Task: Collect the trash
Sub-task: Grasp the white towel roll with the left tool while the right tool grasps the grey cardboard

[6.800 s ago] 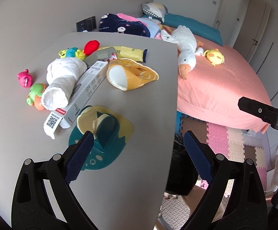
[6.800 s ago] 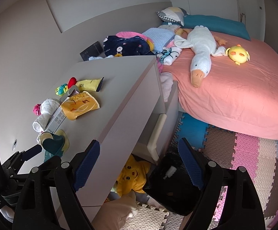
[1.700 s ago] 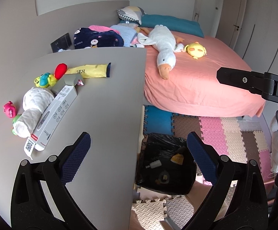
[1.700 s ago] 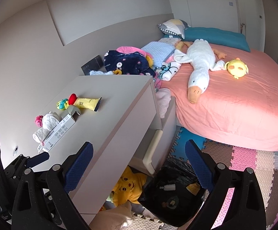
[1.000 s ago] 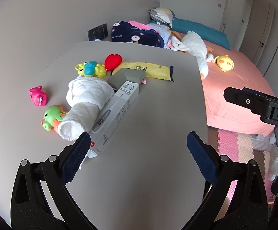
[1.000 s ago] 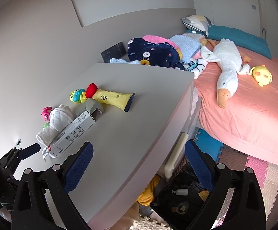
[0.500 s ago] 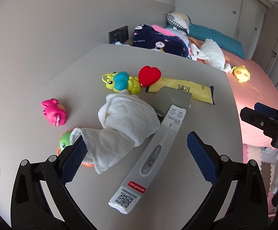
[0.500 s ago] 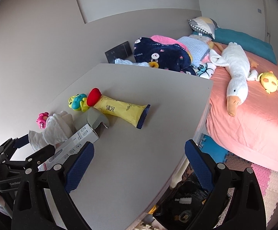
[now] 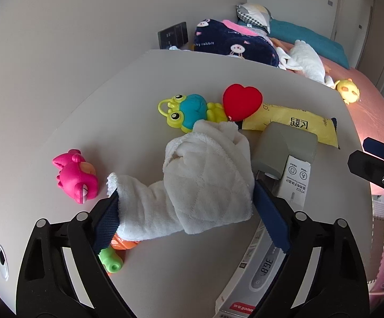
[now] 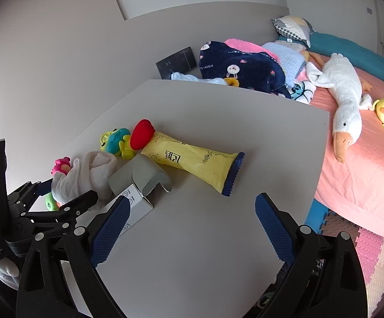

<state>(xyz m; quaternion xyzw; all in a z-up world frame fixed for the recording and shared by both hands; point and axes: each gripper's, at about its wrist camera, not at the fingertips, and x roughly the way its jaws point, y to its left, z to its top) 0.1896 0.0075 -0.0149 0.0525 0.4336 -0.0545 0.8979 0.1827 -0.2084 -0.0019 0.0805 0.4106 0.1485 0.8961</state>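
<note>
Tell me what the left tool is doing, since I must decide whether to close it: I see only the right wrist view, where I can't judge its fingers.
Observer: The left tool is open, with the rolled white towel between its fingers, one pad along each side.
Operator: Anything else inside the grasp?
Observer: An orange-and-green toy pokes out from under the towel's near end, right by the left finger.
Operator: And the box?
Observer: The white thermometer box lies outside the right finger, partly beneath it.
</note>
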